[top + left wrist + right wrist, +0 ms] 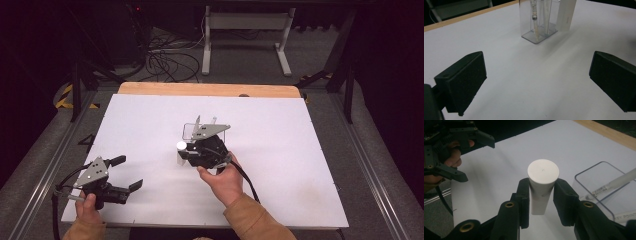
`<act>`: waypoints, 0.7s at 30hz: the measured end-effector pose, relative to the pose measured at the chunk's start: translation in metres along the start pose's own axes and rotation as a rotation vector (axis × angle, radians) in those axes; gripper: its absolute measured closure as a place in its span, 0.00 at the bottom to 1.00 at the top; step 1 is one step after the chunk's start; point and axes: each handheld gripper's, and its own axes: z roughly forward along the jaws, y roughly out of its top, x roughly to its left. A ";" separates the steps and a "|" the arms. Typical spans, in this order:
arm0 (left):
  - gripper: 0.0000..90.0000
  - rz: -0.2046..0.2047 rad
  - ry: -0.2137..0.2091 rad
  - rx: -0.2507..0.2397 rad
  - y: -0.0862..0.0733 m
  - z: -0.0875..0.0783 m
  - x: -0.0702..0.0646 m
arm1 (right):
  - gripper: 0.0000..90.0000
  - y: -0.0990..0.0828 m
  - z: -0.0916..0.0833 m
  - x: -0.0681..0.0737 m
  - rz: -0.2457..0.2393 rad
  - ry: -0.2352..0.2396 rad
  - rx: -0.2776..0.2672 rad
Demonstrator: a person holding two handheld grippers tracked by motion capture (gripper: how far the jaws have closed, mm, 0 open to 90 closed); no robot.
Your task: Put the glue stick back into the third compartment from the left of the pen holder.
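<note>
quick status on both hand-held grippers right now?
Left hand-held gripper: open, nothing between its jaws.
Right hand-held gripper: closed on a white tube, beside the clear container.

— What carries everything here?

— A rectangular table with a white top (280,165) and a light wooden strip (210,89) along its 12 o'clock edge.

— And what stands directly on it?

— A clear plastic rectangular holder (536,25), just toward 12 o'clock from the middle of the top, with pen-like sticks upright inside it.
</note>
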 end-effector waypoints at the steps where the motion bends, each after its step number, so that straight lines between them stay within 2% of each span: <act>1: 0.02 0.000 0.000 0.000 0.000 0.000 0.000 | 0.75 0.001 -0.002 -0.001 0.002 -0.005 -0.005; 21: 0.02 0.003 0.003 -0.002 0.000 0.000 0.000 | 0.75 0.007 -0.041 -0.025 0.038 -0.076 -0.070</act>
